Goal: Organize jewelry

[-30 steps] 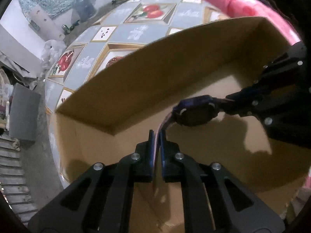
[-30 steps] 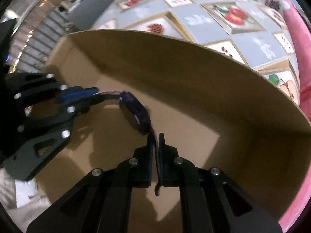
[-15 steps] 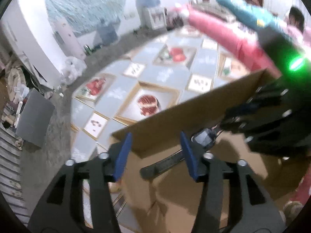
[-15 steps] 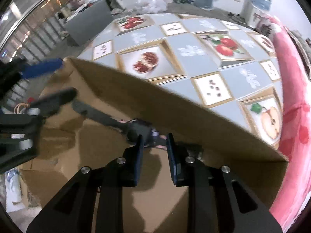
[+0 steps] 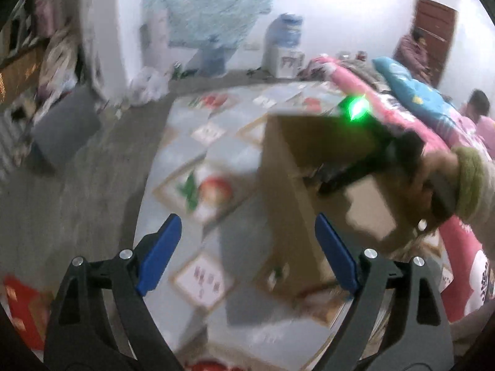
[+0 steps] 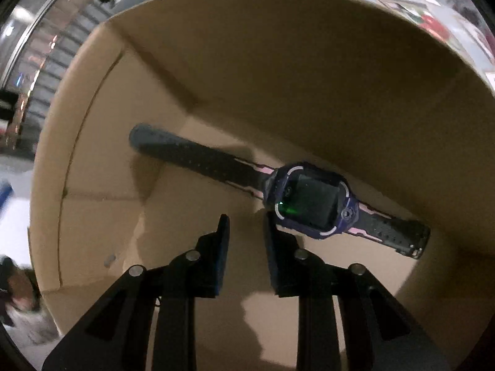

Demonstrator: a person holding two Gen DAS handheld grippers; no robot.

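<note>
A dark purple watch [image 6: 309, 204] with a black strap lies flat on the floor of the cardboard box [image 6: 278, 77], near its far wall. My right gripper [image 6: 246, 225] is inside the box, open and empty, its right finger just short of the watch face. My left gripper [image 5: 247, 232] is wide open and empty, raised above the patterned mat [image 5: 213, 191] to the left of the box [image 5: 290, 204]. The left wrist view is blurred. It shows the hand-held right gripper [image 5: 355, 167] reaching into the box.
The fruit-patterned mat covers the floor around the box. A pink quilt [image 5: 417, 136] lies to the right with a person [image 5: 479, 108] sitting beyond it. A grey cushion [image 5: 65, 123] and a water dispenser [image 5: 284, 46] stand further back.
Both grippers have let go of the watch strap and opened. The watch now lies flat in the box. My left gripper has pulled up and out of the box to its left.
</note>
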